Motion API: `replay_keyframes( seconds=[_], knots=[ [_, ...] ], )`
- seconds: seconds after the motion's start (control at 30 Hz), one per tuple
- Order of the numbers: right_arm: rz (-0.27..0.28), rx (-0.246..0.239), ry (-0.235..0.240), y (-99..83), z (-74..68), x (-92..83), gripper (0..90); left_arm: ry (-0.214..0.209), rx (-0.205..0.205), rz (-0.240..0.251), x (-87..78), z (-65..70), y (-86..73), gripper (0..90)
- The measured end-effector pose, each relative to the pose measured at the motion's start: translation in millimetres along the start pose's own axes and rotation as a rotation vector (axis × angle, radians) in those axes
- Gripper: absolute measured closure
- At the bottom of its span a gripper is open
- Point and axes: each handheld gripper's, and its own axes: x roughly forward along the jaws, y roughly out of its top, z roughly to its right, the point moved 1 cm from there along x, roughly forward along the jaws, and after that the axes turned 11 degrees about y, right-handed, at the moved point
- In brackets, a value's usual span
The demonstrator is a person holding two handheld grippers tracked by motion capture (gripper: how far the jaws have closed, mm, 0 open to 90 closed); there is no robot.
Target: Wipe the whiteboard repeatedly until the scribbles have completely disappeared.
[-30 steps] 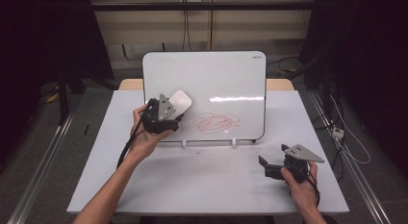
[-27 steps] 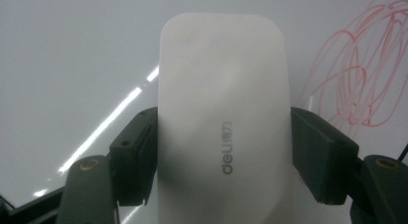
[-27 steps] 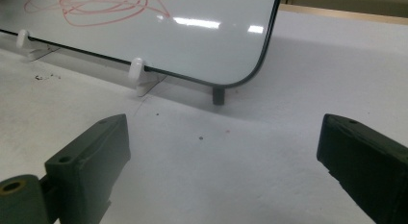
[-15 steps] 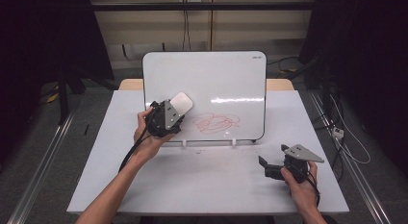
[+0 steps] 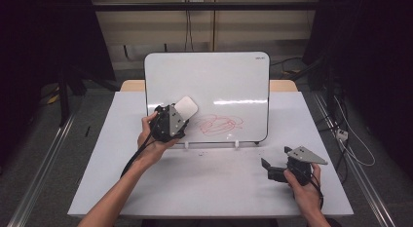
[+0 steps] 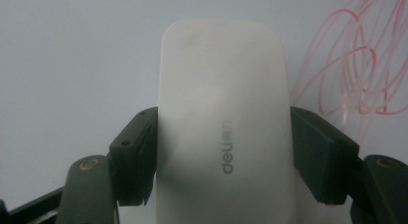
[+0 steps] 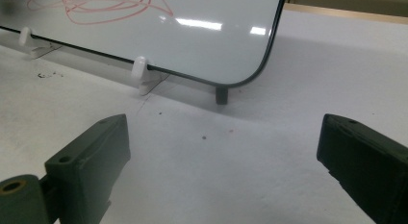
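One white eraser point(image 6: 222, 123), rounded oblong, long axis pointing away toward whiteboard point(image 5: 214, 81), left gripper point(image 5: 178, 121) jaws clamping its sides; right gripper point(image 5: 267, 167) jaws standing wide, holding nothing.

Item count:
- 1 whiteboard point(image 5: 214, 85), standing on 1 worktop point(image 5: 204, 183).
- 1 white eraser point(image 5: 186, 107).
- 1 red scribble point(image 5: 219, 124) on the board face.
- 2 white clip feet point(image 5: 236, 144) along the whiteboard's lower edge.
- 2 grippers: 1 left gripper point(image 5: 178, 117), 1 right gripper point(image 5: 268, 168).
- 2 hands, 1 per gripper.
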Motion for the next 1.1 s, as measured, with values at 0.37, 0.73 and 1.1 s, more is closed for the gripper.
replay_keyframes(
  seconds=[0.37,0.73,1.1],
  knots=[
    [0.0,-0.003,0.0,0.1,-0.1,-0.3,4.5,-0.005,0.041,-0.008,-3.3,18.6,0.4,31.0],
    [0.003,-0.001,-0.004,-0.2,1.2,-1.3,4.5,-0.014,0.016,-0.023,0.4,8.3,5.4,31.1],
    [0.002,0.002,-0.002,-0.3,1.1,-1.5,4.5,0.021,-0.049,-0.035,9.6,-28.8,15.4,31.1]
  ],
)
